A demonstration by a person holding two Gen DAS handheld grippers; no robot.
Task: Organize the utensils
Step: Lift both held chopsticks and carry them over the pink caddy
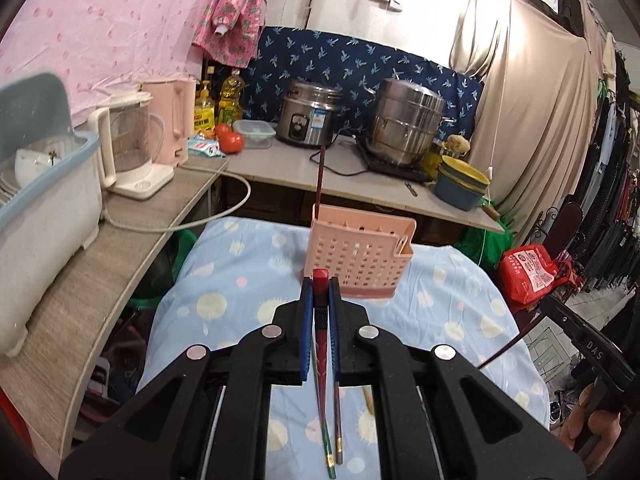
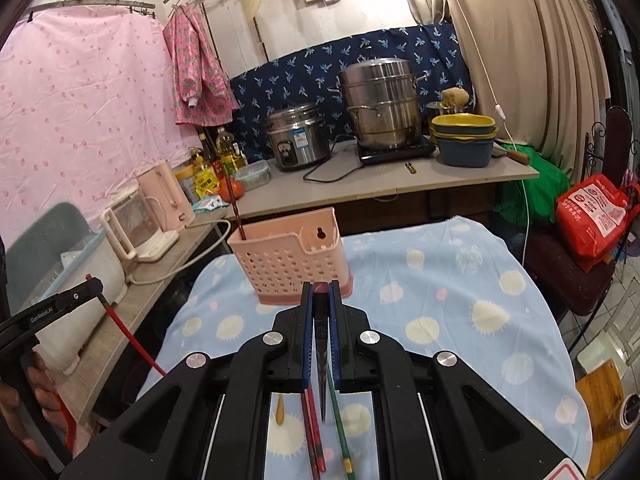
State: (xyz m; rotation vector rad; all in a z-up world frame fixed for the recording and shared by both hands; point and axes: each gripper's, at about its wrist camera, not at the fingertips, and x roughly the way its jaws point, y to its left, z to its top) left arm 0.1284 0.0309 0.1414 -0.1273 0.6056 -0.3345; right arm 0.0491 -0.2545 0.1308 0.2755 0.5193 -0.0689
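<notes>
A: Left hand-held gripper clenched on a red chopstick; right hand-held gripper grasping a dark chopstick, both before the pink holder.

B: Light, stiff, probably slick. Grip mid-shaft to stop swivelling.

The setting is a small, crowded home kitchen corner. A counter carries a rice cooker, a stacked steel steamer pot on a hotplate, oil bottles, tomatoes, a kettle and a dish rack. Patterned cloths cover the walls, and clothing hangs along one side.
</notes>
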